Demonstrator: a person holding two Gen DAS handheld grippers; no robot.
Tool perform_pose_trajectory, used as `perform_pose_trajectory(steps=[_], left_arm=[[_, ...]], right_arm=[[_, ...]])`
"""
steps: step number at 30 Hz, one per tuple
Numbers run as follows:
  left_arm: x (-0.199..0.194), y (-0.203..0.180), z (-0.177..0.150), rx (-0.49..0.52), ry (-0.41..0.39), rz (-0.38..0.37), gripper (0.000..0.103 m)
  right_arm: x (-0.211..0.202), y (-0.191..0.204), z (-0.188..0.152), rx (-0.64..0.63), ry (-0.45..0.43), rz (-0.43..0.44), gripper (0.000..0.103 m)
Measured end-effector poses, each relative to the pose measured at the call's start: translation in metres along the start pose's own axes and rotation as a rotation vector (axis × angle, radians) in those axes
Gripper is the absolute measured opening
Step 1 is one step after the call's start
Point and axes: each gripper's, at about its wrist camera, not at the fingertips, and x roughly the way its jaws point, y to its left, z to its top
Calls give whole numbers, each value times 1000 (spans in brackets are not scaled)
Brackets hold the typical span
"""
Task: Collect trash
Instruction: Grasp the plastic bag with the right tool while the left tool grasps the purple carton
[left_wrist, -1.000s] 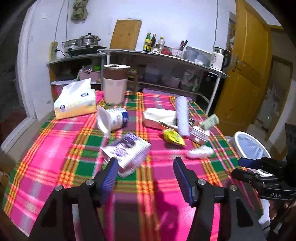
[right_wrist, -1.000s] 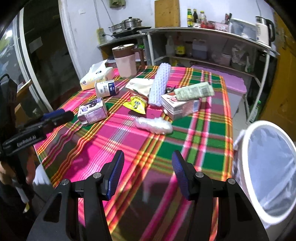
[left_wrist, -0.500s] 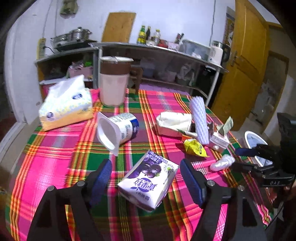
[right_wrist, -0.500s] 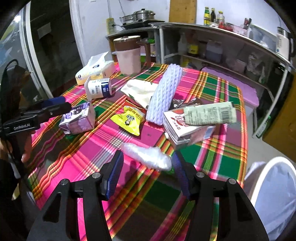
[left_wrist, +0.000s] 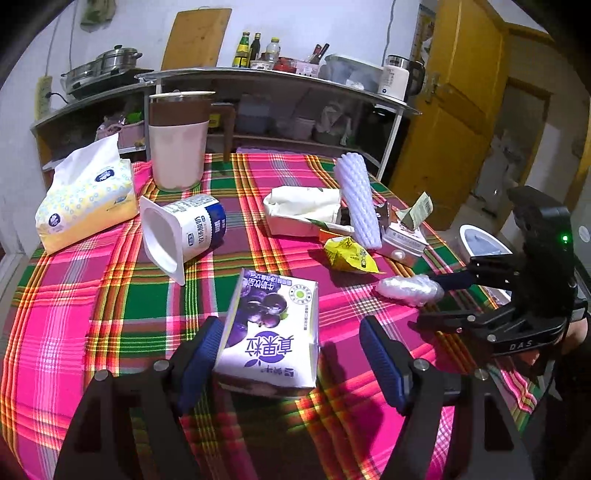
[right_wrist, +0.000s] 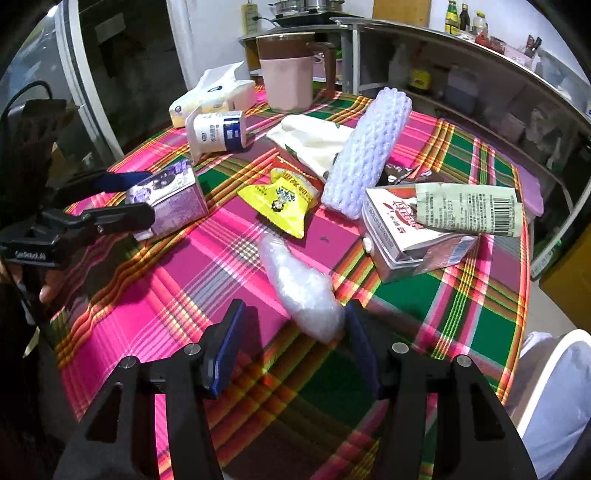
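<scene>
With my left tongs (left_wrist: 288, 354) spread wide around the purple blueberry milk carton (left_wrist: 271, 328) lying on the bench (left_wrist: 74, 325), unclenched, I judge it light, probably empty and crushable, so I'd pinch its long flat sides gently.

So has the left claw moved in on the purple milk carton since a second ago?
Yes. The left claw has come forward over the plaid tablecloth, and its open jaws now straddle the purple milk carton.

Left gripper (left_wrist: 291, 363) angled down, jaws wide apart, just been opening. Right gripper (right_wrist: 291, 343) angled down steeper, jaws apart.
</scene>
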Motion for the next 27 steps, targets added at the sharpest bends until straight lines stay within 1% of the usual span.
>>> perform_pose_trajectory(steps=[2,3,4,5,6,8,11,16,27], left_arm=[[2,1,0,-25,2,20,76],[4,1,-1,-36,11,33,76],[6,1,-1,-43,19,40,76],[8,2,-2,-51,26,46,74],[10,2,-2,-63,36,49,71],[12,3,-3,-78,48,57,58],[9,-1,-8,-96,41,67,58],[1,-18,-16,-96,21,84,57],[-24,-70,-25,-97,-20,68,57]], right_arm=[[1,-3,2,37,-3,-4,56],[3,-5,2,63,-3,8,52],[3,-6,3,74,-6,17,45],[3,-5,3,76,-11,13,41],[4,-4,3,80,-14,8,34],[3,-4,3,101,-20,6,29],[0,-3,0,133,-33,7,28],[-13,-1,-12,184,-63,-3,28],[-71,1,-50,286,-152,-52,28]])
